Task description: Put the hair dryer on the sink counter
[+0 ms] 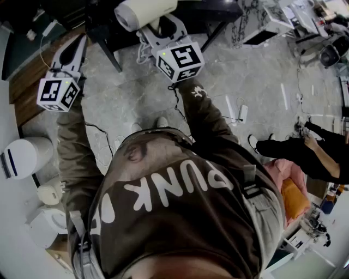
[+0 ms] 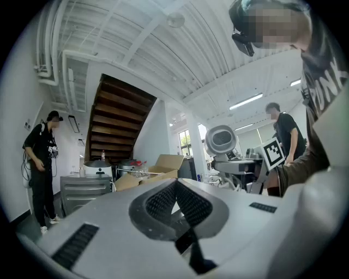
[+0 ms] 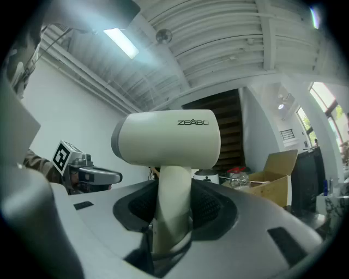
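A cream hair dryer (image 3: 169, 144) stands upright between the jaws of my right gripper (image 3: 173, 204), which is shut on its handle; the barrel lies across above the jaws. The head view has the same hair dryer (image 1: 144, 12) at the top, held out in front of the person by the right gripper (image 1: 158, 30). My left gripper (image 1: 82, 39) is held out at the left. Its fingers come to a point, and it is shut with nothing in it. In the left gripper view the left gripper (image 2: 175, 190) shows dark pads meeting at the tips.
Black table legs (image 1: 109, 38) stand on the grey floor ahead, with cables (image 1: 234, 117) trailing to the right. White appliances (image 1: 27, 155) sit at the left. A seated person (image 1: 305, 152) is at the right. Wooden stairs (image 2: 117, 122), a cardboard box (image 2: 163, 166) and a standing person (image 2: 41, 163) are further off.
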The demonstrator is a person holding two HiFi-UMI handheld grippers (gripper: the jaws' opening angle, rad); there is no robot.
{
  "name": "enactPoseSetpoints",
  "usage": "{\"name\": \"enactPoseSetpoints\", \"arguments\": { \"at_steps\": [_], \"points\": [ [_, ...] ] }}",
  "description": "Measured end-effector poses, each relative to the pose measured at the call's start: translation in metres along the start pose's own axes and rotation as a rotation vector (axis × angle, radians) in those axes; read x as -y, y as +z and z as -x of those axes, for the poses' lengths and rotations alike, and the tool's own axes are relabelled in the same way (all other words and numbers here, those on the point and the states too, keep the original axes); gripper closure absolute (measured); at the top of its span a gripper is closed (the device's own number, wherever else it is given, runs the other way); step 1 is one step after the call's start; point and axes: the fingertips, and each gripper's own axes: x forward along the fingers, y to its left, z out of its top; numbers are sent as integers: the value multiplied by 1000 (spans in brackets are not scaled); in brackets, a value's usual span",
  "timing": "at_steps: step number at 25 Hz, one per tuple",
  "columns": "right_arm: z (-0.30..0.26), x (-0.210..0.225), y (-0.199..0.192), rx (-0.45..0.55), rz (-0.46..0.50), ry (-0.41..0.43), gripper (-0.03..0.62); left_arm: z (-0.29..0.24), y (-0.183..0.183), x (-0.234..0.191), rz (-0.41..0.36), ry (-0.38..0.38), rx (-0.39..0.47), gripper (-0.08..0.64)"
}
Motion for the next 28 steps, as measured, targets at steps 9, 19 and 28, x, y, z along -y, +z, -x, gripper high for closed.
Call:
{"name": "enactPoseSetpoints", "arguments": {
  "at_steps": [9,19,28],
  "points": [
    [-4,6,-5,1,-14,4,431,-4,-7,-3,7,6,-1,566],
    [-4,10,-8,0,-27,32,431,-15,-7,1,0,11,-13,566],
    [5,32,-16,3,-49,84,431,-34,-12,16,12,63,-37,566]
  ]
}}
